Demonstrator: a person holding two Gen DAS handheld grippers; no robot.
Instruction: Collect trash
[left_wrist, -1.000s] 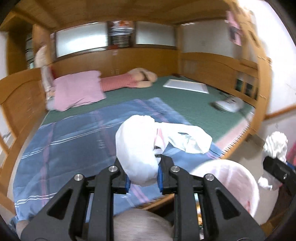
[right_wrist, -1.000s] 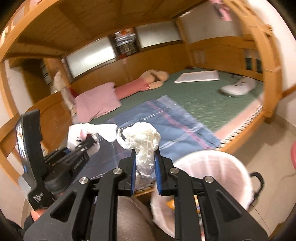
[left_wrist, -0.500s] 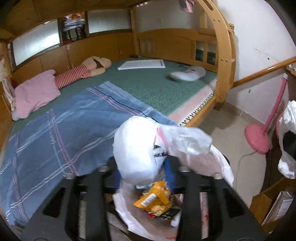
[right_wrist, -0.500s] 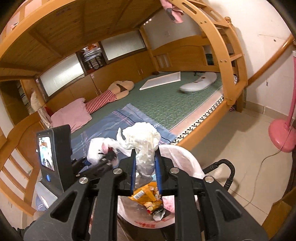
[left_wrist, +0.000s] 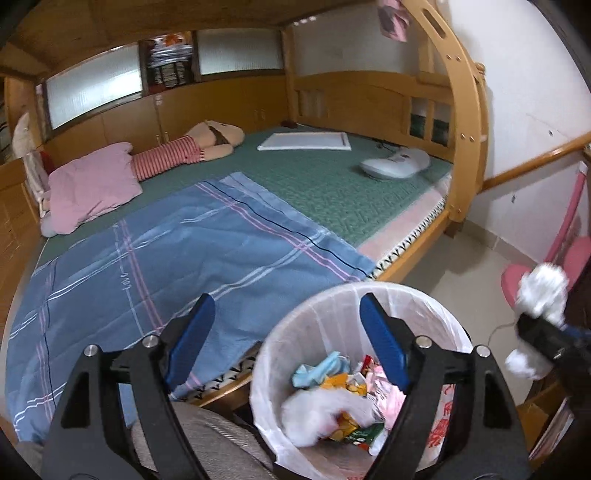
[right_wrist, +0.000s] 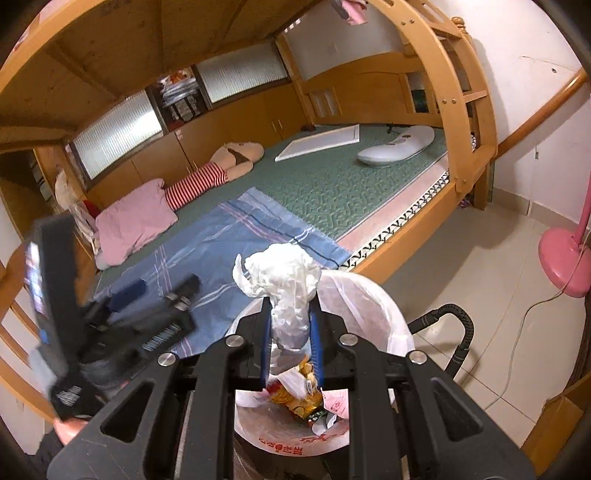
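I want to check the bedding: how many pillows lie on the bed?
1: one pink pillow lies at the head end of the bed, beside a striped stuffed doll. Others may be hidden behind it.

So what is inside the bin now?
The bin holds a white bag, a blue wad and yellow and red wrappers. What lies under them is covered.

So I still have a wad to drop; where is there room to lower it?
The trash bin is free along its far, bare liner; the near half is crowded with wrappers. The left tool, just opened and empty, hangs over it. The right tool grips the white wad above the bin.
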